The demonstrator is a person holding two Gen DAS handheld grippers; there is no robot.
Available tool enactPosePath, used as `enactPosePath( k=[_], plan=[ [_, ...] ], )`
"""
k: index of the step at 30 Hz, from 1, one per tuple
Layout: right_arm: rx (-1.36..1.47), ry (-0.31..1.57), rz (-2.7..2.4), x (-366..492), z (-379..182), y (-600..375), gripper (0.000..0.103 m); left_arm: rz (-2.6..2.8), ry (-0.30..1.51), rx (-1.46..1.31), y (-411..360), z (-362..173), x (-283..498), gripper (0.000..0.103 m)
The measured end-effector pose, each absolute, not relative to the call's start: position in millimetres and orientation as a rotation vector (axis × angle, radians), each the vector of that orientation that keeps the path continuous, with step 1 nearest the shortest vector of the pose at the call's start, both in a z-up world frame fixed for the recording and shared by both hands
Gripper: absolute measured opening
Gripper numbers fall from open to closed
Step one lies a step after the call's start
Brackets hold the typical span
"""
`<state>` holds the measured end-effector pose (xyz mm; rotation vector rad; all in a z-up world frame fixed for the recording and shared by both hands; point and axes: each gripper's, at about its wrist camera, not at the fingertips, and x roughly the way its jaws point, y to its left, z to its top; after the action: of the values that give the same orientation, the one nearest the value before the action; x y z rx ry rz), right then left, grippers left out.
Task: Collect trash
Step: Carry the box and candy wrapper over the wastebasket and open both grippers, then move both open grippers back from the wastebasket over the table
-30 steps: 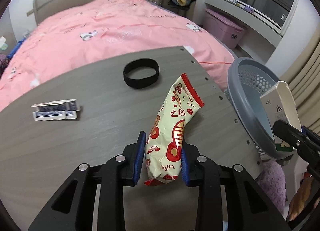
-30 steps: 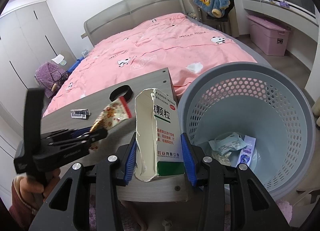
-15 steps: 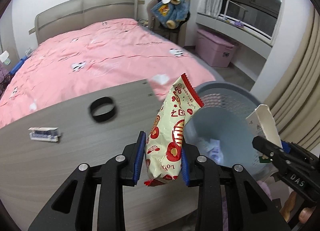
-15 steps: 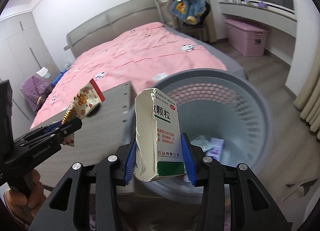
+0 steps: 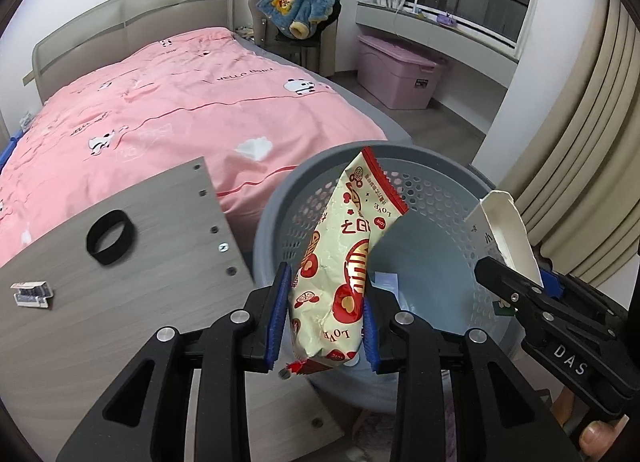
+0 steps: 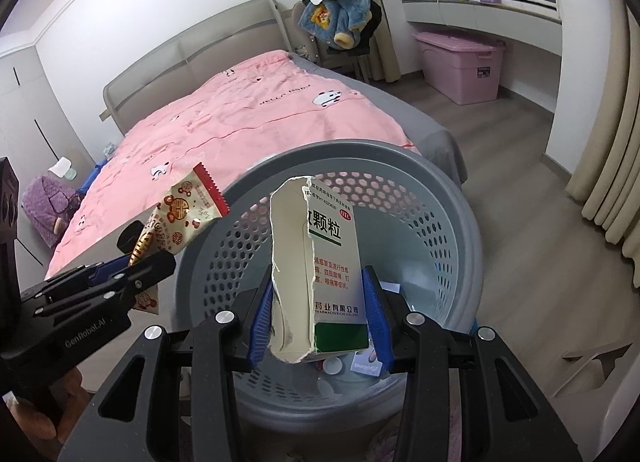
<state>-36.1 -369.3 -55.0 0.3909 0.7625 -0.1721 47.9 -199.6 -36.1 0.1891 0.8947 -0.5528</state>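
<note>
Filling the background, a pink bed (image 5: 168, 101) runs up to a grey headboard. Nearer, the grey wooden tabletop (image 5: 132, 302) carries a black ring (image 5: 111, 237) and a small flat packet (image 5: 32, 294), well apart from each other. Just beside the tabletop's edge stands a grey perforated basket (image 6: 440, 197) with a few scraps of paper lying in its bottom. The right gripper (image 6: 318, 318) is clamped on a torn white and green carton (image 6: 320, 282), held upright above the basket's opening. The left gripper (image 5: 325, 318) is clamped on a cream and red snack wrapper (image 5: 344, 262), which hangs over the basket's near rim, close to the carton.
</note>
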Motion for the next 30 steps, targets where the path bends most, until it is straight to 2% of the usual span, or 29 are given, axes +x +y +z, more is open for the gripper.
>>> enactPosePath(
  k=[7, 10, 13, 14, 27, 30],
  plan=[
    [0.402, 0.774, -0.167, -26, -62, -380, 0.043, -0.544, 0.908, 0.216, -219, -45, 55, 0.032],
    [0.399, 0.771, -0.17, -24, -61, -383, 0.044, -0.551, 0.903, 0.224, -220, -45, 56, 0.038],
    [0.401, 0.755, -0.174, -26, -60, -385, 0.058, -0.545, 0.892, 0.233, -220, -44, 55, 0.05],
    [0.4, 0.753, -0.177, -28, -60, -385, 0.06, -0.542, 0.89, 0.232, -220, -44, 56, 0.052],
    [0.426, 0.762, -0.18, -30, -64, -382, 0.063, -0.503, 0.893, 0.222, -210, -41, 56, 0.058],
    [0.433, 0.757, -0.169, -32, -63, -380, 0.068, -0.502, 0.885, 0.223, -208, -38, 53, 0.059]
  ],
)
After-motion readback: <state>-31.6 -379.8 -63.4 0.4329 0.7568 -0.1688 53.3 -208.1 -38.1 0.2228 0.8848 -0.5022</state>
